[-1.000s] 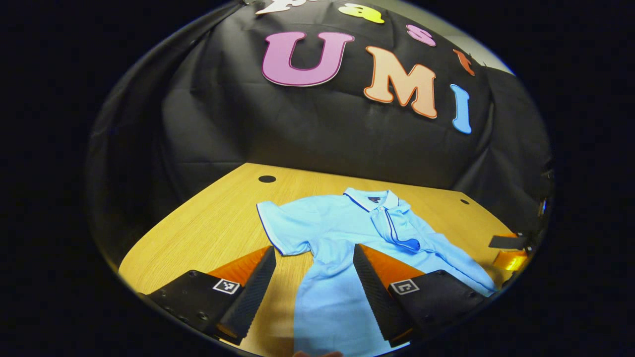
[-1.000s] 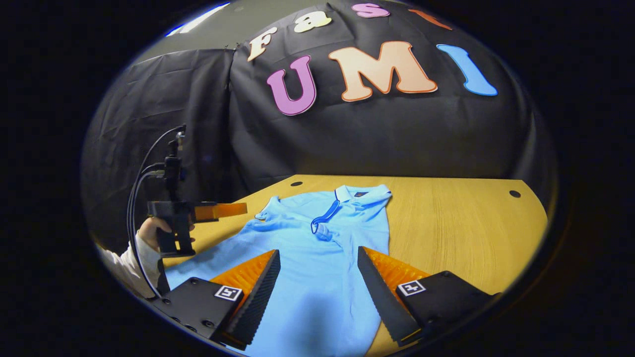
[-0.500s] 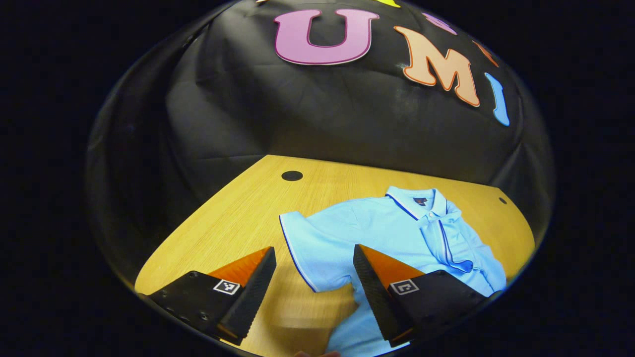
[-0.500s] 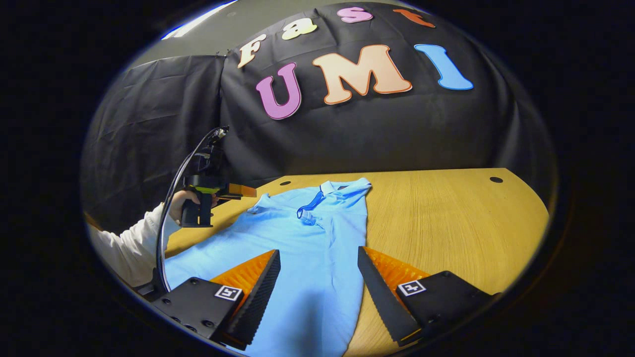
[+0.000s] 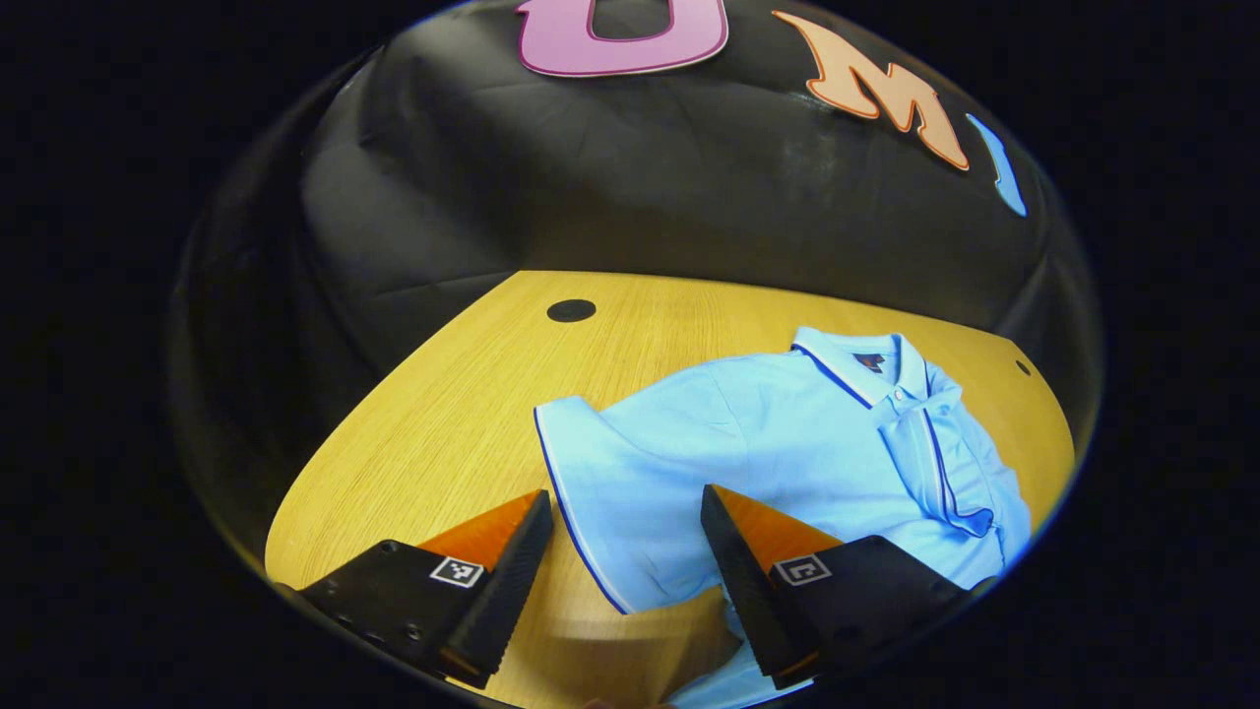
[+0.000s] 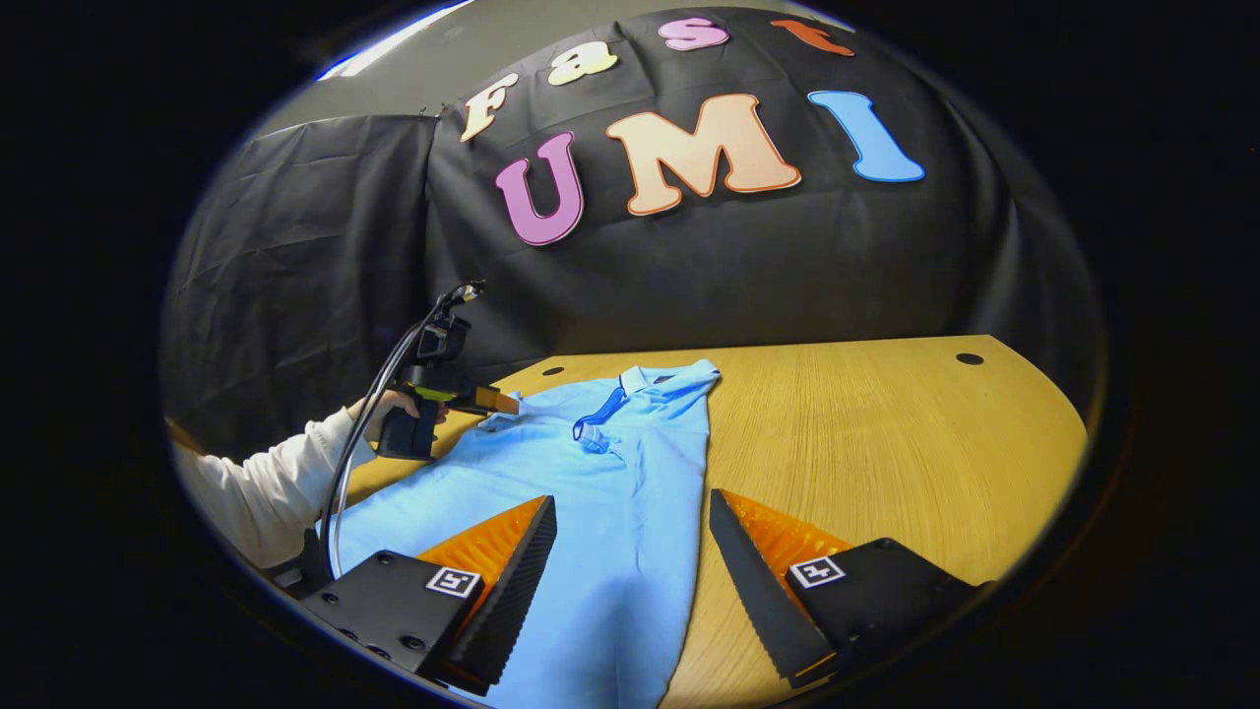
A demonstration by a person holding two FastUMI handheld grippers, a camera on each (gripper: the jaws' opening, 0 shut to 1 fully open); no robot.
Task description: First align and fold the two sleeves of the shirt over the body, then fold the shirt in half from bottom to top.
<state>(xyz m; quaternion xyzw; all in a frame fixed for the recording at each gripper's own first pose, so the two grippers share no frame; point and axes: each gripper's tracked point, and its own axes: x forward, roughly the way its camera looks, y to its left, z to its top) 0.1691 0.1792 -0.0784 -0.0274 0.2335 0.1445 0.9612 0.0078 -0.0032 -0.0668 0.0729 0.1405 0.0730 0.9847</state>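
The wooden bench (image 6: 886,433) carries everything. On it my light blue shirt (image 6: 600,512) lies flat, its collar (image 5: 856,359) toward the far wall. One sleeve (image 5: 600,483) is spread out flat on the wood at the left; the other sleeve (image 6: 596,428) lies folded over the chest. My left tongs (image 5: 625,551) hang open above the flat sleeve, its dark-trimmed edge between the two fingers, and they hold nothing. My right tongs (image 6: 630,561) are open too, over the near part of the shirt body. In the right gripper view I see my left hand (image 6: 394,404) holding the left tongs, with a white sleeve cuff (image 6: 266,483) behind it.
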